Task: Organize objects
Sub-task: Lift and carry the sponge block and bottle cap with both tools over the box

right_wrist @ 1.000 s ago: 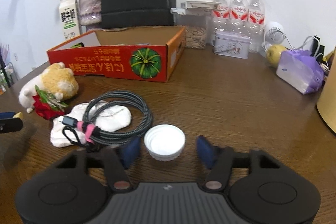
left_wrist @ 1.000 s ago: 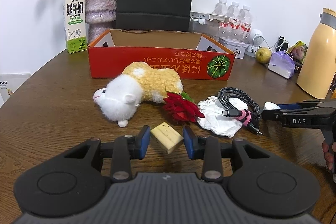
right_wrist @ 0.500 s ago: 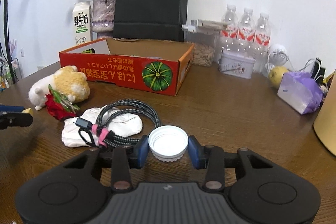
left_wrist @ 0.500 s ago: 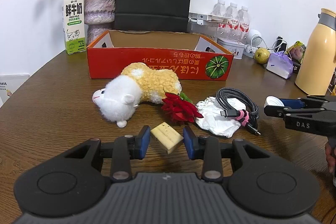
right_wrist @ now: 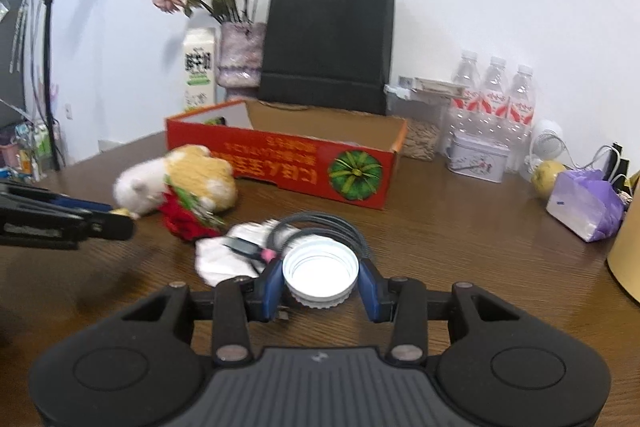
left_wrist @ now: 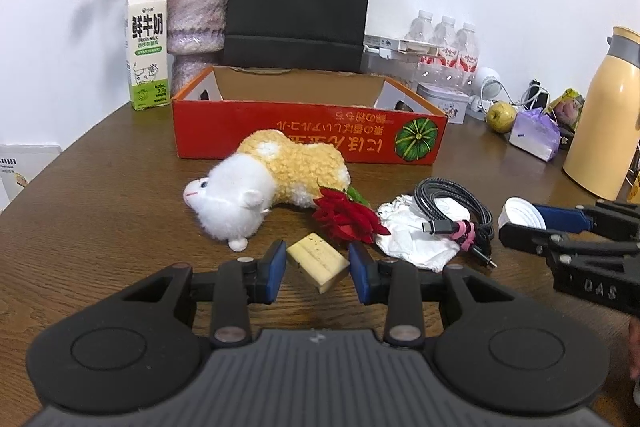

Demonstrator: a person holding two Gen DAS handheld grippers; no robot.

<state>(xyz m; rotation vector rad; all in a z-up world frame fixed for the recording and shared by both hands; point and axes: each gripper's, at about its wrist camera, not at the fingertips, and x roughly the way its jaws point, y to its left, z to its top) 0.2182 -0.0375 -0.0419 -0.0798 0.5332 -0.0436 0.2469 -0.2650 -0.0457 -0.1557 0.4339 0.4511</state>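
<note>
While both loads are carried above brown wooden table [left_wrist: 100, 195]: pale yellow wedge-shaped block [left_wrist: 317, 261] pinched in left gripper [left_wrist: 317, 271]; white ribbed plastic lid [right_wrist: 320, 273] clamped in right gripper [right_wrist: 320, 290]. Open red cardboard box [left_wrist: 308, 135] seen straight ahead at table's far edge, long axis crosswise, left gripper judged nearer.

On the table: one red box [left_wrist: 308, 125], one plush toy [left_wrist: 264, 183], one rose [left_wrist: 346, 219], one cable [left_wrist: 454, 213], one white lid [right_wrist: 320, 273], one yellow block [left_wrist: 318, 261], three water bottles [right_wrist: 496, 95], one milk carton [left_wrist: 147, 47].
</note>
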